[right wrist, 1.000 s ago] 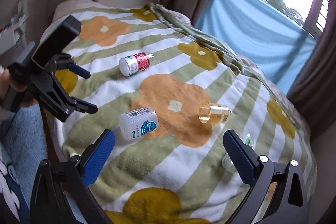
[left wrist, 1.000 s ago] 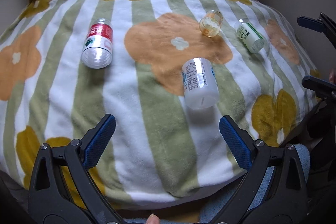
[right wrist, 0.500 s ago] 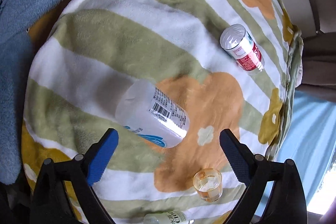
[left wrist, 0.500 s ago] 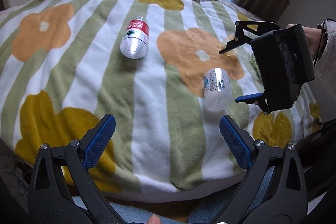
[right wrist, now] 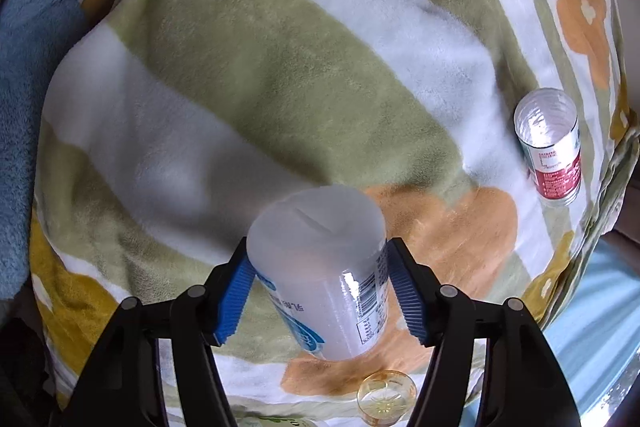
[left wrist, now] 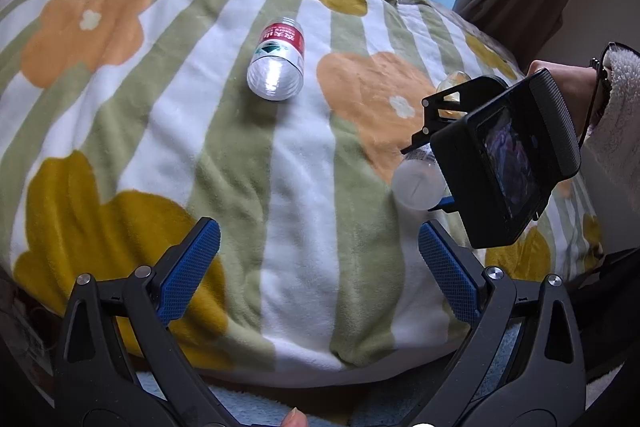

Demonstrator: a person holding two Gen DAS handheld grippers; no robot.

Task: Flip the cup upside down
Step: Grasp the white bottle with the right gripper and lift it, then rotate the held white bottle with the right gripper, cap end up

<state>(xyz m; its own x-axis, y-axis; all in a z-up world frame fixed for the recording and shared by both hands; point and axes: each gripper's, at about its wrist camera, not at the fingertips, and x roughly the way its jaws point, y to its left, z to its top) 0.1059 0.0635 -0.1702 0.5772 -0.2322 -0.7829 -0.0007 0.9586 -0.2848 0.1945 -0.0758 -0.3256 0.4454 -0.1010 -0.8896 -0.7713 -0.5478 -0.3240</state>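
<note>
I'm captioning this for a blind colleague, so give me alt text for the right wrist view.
The right gripper has its blue fingers closed on the sides of a frosted white cup, closed base toward the camera, over a striped floral blanket. A red-labelled cup lies on its side at right, and a small amber glass sits near the bottom edge.
</note>
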